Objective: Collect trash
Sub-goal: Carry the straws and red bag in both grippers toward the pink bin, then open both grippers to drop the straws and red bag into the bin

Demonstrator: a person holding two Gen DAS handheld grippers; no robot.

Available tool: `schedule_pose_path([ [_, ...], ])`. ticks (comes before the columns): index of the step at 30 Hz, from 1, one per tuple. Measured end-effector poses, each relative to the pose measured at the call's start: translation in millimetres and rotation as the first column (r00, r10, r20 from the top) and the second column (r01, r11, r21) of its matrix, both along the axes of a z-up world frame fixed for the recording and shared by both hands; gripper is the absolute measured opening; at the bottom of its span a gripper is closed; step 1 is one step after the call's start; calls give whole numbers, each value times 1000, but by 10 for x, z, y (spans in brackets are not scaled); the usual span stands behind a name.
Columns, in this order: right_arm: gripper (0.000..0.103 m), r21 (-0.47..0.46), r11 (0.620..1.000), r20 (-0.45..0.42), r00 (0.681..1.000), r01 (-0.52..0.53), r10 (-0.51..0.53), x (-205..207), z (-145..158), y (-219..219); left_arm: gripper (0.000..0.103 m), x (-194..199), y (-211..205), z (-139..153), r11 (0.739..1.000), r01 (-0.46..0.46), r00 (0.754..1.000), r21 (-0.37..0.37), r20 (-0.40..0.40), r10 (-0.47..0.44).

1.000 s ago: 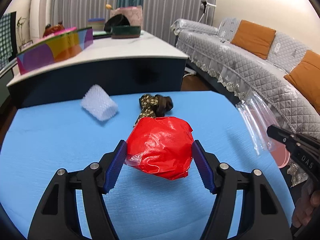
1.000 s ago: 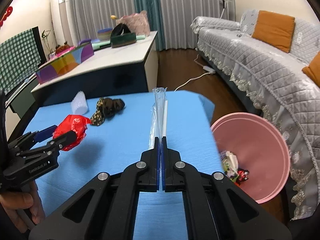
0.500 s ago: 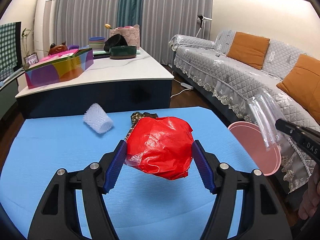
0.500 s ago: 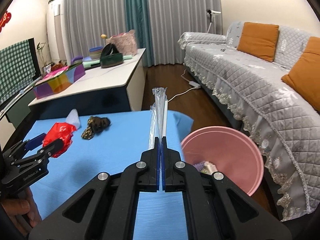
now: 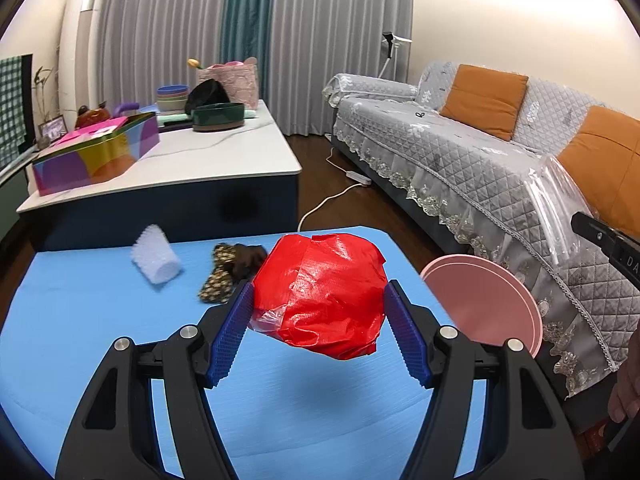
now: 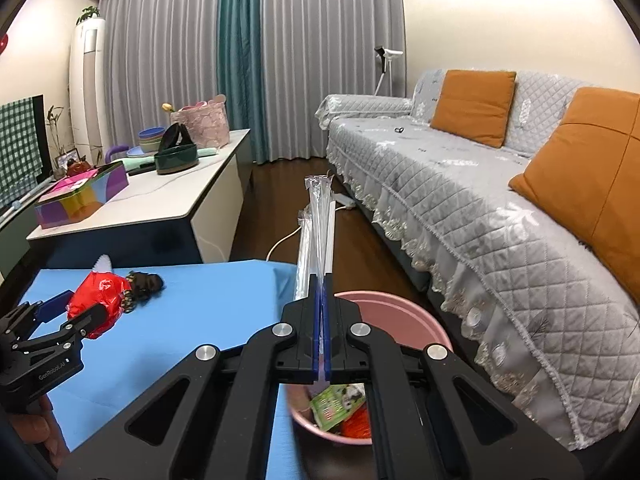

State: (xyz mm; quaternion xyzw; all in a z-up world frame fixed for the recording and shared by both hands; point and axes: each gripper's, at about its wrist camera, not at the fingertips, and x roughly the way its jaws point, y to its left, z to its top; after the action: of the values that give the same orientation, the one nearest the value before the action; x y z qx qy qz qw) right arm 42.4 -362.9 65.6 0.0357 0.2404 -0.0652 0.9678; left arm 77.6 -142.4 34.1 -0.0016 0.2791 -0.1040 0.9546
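blue table (image 5: pixel 100 344) now lies lower; both grippers have risen toward the pink bin (image 6: pixel 404 312). left gripper (image 5: pixel 320 320) clamps the red wrapper (image 5: pixel 320 292), right gripper (image 6: pixel 322 320) pinches the clear bag (image 6: pixel 318 224), ready for dropping.

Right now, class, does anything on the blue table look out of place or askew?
Yes. A white foam sleeve lies tipped on its side, and a crumpled dark patterned wrapper sits loose beside it, apart from it. Both are litter on the blue table, not yet in the pink bin.
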Motion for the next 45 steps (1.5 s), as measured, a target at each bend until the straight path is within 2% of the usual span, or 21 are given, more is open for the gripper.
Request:
schedule_pose_path([
  [17, 1, 47, 994, -32, 994, 102, -100, 122, -306, -565, 65, 224, -690, -71, 995, 94, 996, 27, -14, -93],
  [45, 1, 84, 980, -100, 980, 181, -173, 472, -697, -996, 66, 725, -1551, -352, 974, 222, 974, 31, -58, -220],
])
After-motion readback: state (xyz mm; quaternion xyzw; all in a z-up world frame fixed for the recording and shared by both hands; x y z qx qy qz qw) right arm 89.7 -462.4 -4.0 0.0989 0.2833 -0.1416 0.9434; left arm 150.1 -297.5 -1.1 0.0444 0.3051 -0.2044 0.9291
